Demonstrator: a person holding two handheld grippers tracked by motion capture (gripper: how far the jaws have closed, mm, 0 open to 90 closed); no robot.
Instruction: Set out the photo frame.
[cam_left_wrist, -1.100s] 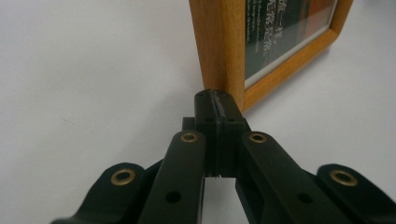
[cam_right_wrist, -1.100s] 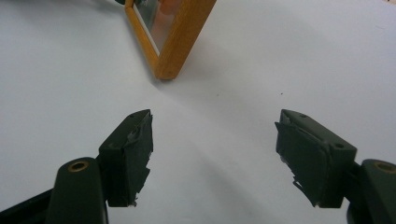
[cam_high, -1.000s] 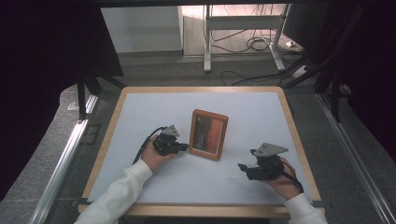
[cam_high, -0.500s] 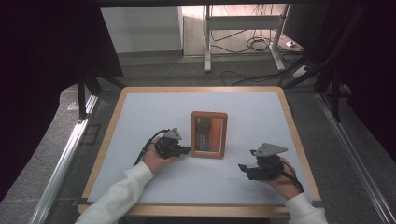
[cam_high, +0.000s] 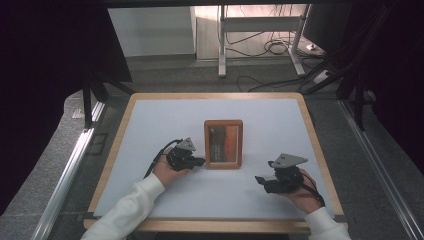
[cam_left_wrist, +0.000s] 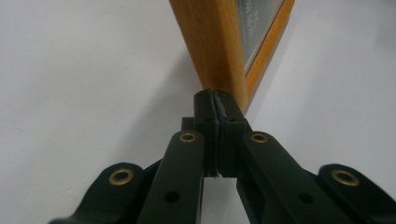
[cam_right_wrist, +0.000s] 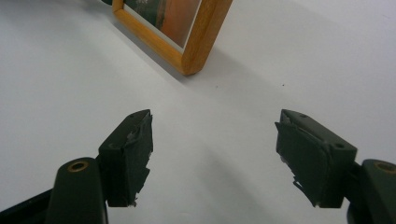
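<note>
A wooden picture frame (cam_high: 223, 144) with an orange picture sits in the middle of the white table top (cam_high: 150, 125), squared to the table edges. My left gripper (cam_high: 201, 161) is just left of it, shut with nothing between its jaws. Its tips (cam_left_wrist: 215, 100) touch the frame's (cam_left_wrist: 219, 46) near left corner. My right gripper (cam_high: 260, 180) rests to the frame's lower right, apart from it. It (cam_right_wrist: 215, 154) stands open over bare table, and the frame's corner (cam_right_wrist: 196, 56) lies ahead of it.
A wooden rim (cam_high: 115, 145) borders the table on all sides. Beyond the far edge are a metal stand (cam_high: 222, 45) and cables (cam_high: 272, 47) on the floor. A rail (cam_high: 70, 170) runs along the left side.
The frame has turned from a skewed pose to square with the table, with my shut left gripper at its left edge. The right gripper has barely moved.
</note>
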